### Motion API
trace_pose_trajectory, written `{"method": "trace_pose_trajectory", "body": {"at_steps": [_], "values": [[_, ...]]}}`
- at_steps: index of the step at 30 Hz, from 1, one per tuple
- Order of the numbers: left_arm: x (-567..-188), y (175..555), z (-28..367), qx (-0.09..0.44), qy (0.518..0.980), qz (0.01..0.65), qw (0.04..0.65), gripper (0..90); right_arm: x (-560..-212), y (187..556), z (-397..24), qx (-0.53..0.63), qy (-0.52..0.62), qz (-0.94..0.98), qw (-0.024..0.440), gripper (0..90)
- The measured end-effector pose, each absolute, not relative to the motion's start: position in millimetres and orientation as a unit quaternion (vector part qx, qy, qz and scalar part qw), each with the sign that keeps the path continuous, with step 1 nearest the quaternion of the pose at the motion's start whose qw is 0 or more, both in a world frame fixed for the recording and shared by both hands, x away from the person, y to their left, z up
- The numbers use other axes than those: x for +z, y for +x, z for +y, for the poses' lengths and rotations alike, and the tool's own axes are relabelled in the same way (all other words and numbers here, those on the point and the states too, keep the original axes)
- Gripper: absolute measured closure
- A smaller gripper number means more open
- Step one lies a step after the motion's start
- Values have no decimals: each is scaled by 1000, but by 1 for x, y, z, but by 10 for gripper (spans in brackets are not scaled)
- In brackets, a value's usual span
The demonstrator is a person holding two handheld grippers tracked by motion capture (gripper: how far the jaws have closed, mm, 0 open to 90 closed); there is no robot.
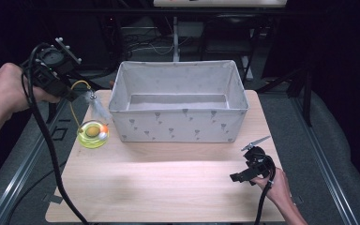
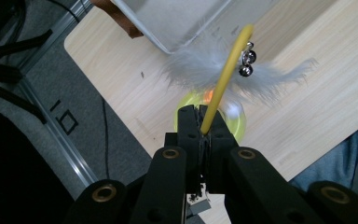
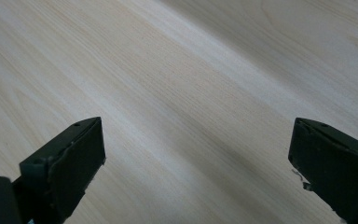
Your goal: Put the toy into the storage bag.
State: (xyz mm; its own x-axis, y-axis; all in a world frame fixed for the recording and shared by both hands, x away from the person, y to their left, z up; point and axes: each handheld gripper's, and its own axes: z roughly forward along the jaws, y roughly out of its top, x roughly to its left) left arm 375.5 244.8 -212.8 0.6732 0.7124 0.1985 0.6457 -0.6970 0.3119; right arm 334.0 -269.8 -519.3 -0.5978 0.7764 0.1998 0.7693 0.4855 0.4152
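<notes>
My left gripper (image 1: 70,93) is raised at the table's left edge, shut on a thin yellow wand (image 2: 221,81). The yellow wand (image 1: 78,84) arcs to small bells (image 2: 247,63) and a white feather (image 1: 98,108) that dangles above the table. Below the feather sits a round yellow-green toy (image 1: 93,134) with an orange ball in it, also under the jaws as the yellow-green toy (image 2: 237,119). My right gripper (image 1: 236,177) rests low at the table's front right, and in its own view my right gripper (image 3: 196,163) has its jaws wide apart over bare wood with nothing between them.
A grey fabric box (image 1: 178,123) with a small print stands open at the middle back of the wooden table (image 1: 168,187). A corner of the fabric box (image 2: 177,23) lies just beyond the feather. A metal rail (image 1: 23,173) runs along the left of the table.
</notes>
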Motion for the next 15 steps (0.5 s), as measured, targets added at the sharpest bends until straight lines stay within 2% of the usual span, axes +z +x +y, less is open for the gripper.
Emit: {"method": "trace_pose_trajectory", "body": {"at_steps": [15], "values": [[-192, 382, 242, 159, 906, 380, 96, 881, -519, 334, -269, 241, 451, 860, 9, 35]]}}
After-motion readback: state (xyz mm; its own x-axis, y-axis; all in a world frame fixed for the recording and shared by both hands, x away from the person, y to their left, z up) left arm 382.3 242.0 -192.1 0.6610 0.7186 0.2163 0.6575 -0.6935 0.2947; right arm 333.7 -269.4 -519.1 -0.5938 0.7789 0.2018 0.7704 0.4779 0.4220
